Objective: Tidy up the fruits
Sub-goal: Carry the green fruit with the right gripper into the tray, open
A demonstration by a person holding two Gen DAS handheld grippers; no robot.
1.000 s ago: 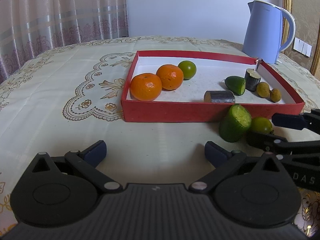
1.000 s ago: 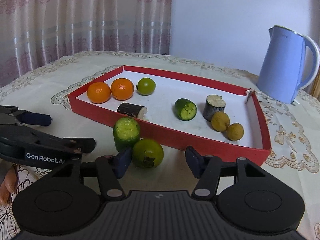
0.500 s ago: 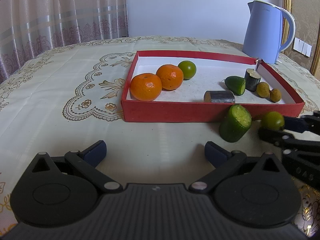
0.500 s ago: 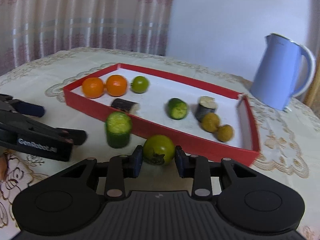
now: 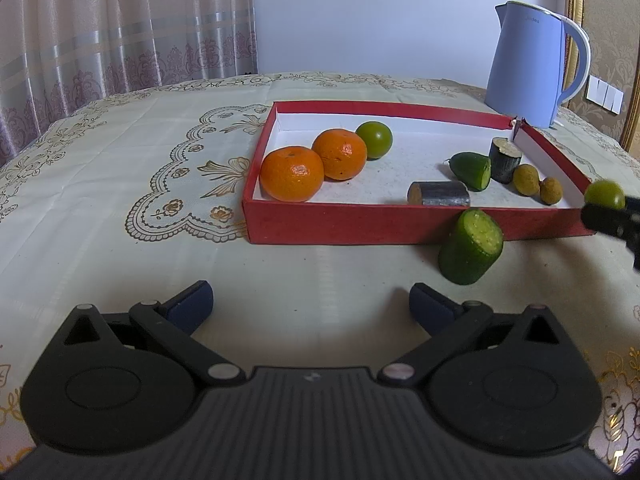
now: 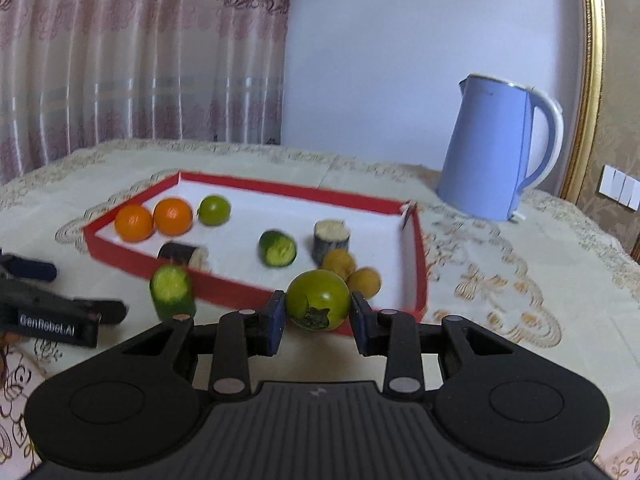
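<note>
The right gripper [image 6: 318, 317] has its jaws clamped on a green tangerine [image 6: 319, 299], lifted above the red tray's [image 5: 344, 225] near wall. It would best go beside the other green tangerine [image 5: 374, 139], lowered gently. The left gripper [image 5: 311, 307], jaws apart, hovers over the desk [image 5: 100, 208].

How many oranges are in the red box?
2. One orange sits in the near left corner of the red box. The other orange is right behind it, touching it, next to a green fruit. None looks hidden.
</note>
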